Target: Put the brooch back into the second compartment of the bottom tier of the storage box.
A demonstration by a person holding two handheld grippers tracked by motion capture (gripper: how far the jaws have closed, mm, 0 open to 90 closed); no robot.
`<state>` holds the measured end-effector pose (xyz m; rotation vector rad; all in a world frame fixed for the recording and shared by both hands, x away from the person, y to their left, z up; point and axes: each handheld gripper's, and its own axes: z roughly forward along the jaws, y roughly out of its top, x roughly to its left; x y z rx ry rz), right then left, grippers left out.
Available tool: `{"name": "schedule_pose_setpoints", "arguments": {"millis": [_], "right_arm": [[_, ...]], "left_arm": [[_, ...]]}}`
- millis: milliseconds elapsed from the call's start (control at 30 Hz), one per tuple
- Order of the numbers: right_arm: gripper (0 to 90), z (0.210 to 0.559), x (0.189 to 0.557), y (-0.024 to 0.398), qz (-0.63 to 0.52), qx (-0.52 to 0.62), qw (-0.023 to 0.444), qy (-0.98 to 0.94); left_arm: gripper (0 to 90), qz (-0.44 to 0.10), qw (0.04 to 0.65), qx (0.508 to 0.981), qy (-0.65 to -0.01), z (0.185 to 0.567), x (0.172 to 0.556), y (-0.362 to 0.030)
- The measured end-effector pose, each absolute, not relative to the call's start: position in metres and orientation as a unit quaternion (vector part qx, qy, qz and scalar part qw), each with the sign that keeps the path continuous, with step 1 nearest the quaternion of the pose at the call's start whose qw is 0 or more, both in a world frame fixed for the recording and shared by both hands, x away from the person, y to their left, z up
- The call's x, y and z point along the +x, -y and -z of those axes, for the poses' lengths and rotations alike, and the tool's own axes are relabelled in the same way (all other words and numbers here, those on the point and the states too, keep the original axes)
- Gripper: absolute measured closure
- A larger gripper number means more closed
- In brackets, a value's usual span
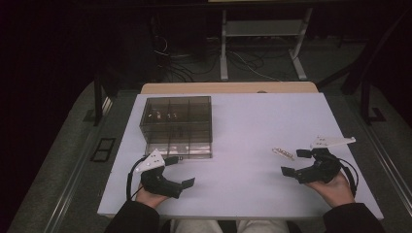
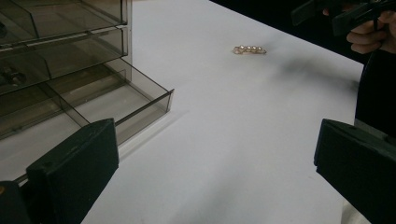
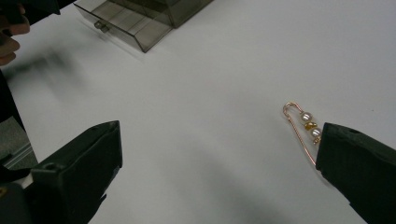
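While both hands rest near the bench's (image 1: 252,116) front edge, its white top lies bare apart from a few things. A smoky, see-through drawer box (image 1: 177,124) stands on the left half, its lowest drawer (image 2: 116,100) pulled out toward the person. On the right half lies a gold hair pin with pearls (image 1: 283,153), flat on the white surface and well apart from the box. The right gripper (image 1: 297,162) sits just beside the pin, its fingers spread wide with nothing between them; in the right gripper view the pin (image 3: 304,128) lies just in front of one finger (image 3: 359,172). The left gripper (image 1: 180,171) rests in front of the box, fingers likewise apart and empty. Beyond the bench, the room is dark: a grey floor, tangled cables (image 1: 167,58) and the white legs of a frame (image 1: 224,48).
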<state>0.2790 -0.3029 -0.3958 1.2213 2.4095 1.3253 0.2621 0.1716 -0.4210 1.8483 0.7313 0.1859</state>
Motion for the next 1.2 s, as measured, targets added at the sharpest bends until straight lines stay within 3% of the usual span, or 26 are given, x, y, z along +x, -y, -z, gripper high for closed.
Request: {"name": "schedule_pose_setpoints", "arguments": {"millis": [1200], "right_arm": [[0.2, 0.383, 0.324, 0.306, -0.38, 0.393, 0.045, -0.836]], "left_arm": [[0.0, -0.078, 0.541, 0.779, -0.306, 0.421, 0.262, -0.172]]}}
